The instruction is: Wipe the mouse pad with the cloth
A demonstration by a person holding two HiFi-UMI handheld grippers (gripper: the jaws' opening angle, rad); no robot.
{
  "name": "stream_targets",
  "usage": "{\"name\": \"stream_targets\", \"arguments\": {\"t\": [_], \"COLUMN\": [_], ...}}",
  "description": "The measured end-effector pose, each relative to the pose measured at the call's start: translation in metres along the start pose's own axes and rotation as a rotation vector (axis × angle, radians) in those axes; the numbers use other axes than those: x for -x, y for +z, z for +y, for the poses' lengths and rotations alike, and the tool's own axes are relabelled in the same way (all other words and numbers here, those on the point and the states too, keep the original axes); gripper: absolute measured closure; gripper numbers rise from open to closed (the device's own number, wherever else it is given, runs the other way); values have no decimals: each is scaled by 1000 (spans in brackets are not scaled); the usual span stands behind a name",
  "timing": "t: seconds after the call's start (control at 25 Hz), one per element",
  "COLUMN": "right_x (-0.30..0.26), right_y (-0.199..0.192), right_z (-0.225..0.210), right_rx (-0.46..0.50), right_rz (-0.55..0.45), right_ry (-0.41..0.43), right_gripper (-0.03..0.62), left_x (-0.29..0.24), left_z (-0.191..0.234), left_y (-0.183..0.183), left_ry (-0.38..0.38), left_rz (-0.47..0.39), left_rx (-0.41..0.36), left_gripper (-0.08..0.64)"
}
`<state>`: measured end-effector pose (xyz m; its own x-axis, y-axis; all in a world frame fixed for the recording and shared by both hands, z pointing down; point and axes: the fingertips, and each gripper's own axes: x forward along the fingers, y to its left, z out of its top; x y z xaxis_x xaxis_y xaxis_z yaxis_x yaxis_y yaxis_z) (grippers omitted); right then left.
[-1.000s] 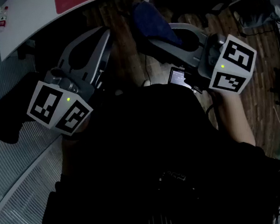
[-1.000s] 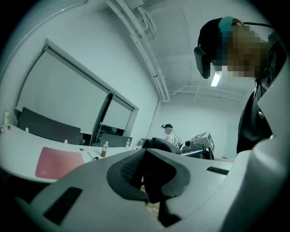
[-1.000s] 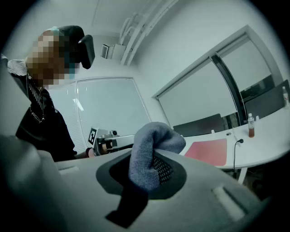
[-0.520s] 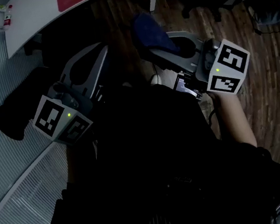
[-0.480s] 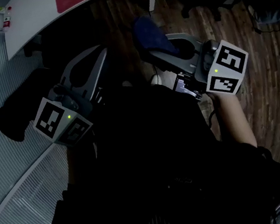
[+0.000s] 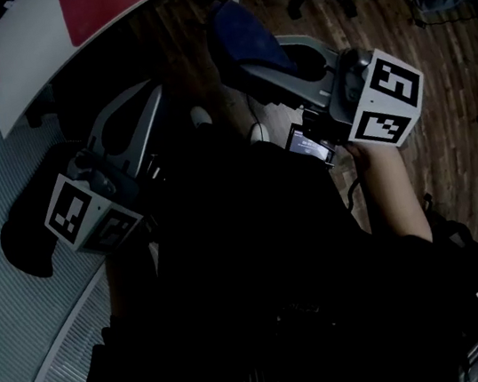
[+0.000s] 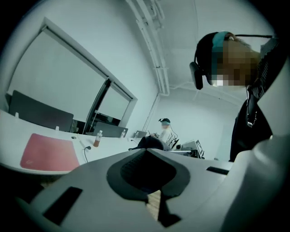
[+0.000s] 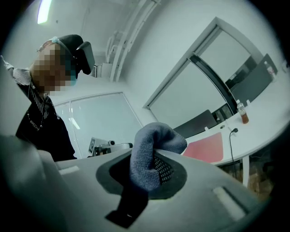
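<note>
The red mouse pad [image 6: 114, 0] lies flat on the white table [image 6: 29, 57], ahead of both grippers and apart from them. It also shows in the left gripper view as the mouse pad [image 7: 49, 153] and in the right gripper view as the mouse pad [image 8: 206, 148]. My right gripper [image 6: 236, 56] is shut on the blue cloth [image 6: 242, 37], held over the wooden floor short of the table edge. A bunched fold of the cloth [image 8: 152, 154] sticks up out of the right gripper [image 8: 149, 179]. My left gripper [image 6: 148, 97] hangs beside it, shut and holding nothing; the left gripper [image 7: 146, 154] has its pads pressed together.
A bottle [image 7: 97, 138] and a cable [image 7: 85, 147] sit on the table to the right of the pad. A black chair [image 6: 25, 228] stands at my left on grey carpet. Wooden floor [image 6: 442, 108] lies below. Another person [image 7: 165, 131] sits far back.
The table and pad have slid left in the head view. My left gripper drifted left and lower; the right one shifted slightly up and kept hold of the cloth.
</note>
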<state>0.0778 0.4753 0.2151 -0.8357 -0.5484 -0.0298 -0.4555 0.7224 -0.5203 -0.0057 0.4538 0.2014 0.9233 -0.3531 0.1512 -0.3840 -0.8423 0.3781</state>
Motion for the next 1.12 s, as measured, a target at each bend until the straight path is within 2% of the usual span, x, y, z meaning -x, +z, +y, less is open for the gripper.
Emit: {"name": "stream_targets", "arguments": {"t": [0.08,0.2,0.36,0.48,0.6,0.68,0.76,0.92,1.12], "right_x": [-3,-10,-32,-54,-102,-138,-154,-152,-153], "right_y": [12,28,47,62,71,75,79,82,81], "right_z": [-6,-18,-32,-41,-62,-75,-78,-77,-78], "right_rx": [20,48,73,82,96,105,112,110,98], "right_rz": [-13,-20,-20,-37,-40,-38,-43,-68,-44], "right_ry": [-33,-101,-171,-213,-255,-273,-285,-302,-274], "right_gripper": [529,529,529,529,529,528,528,528,528], "left_x": [-8,-22,-33,-33,-24,-18,-14,-15,-9], "left_z": [12,28,56,73,116,152,170,167,165], "left_y": [9,27,46,65,84,90,91,91,90], "left_ry": [-33,-87,-152,-204,-254,-263,-259,-261,-230], "left_rz": [-15,-18,-15,-38,-57,-55,-52,-41,-29], "left_rx": [14,-35,-40,-93,-141,-140,-118,-120,-129], "left_gripper": [552,552,552,552,552,552,552,552,552]}}
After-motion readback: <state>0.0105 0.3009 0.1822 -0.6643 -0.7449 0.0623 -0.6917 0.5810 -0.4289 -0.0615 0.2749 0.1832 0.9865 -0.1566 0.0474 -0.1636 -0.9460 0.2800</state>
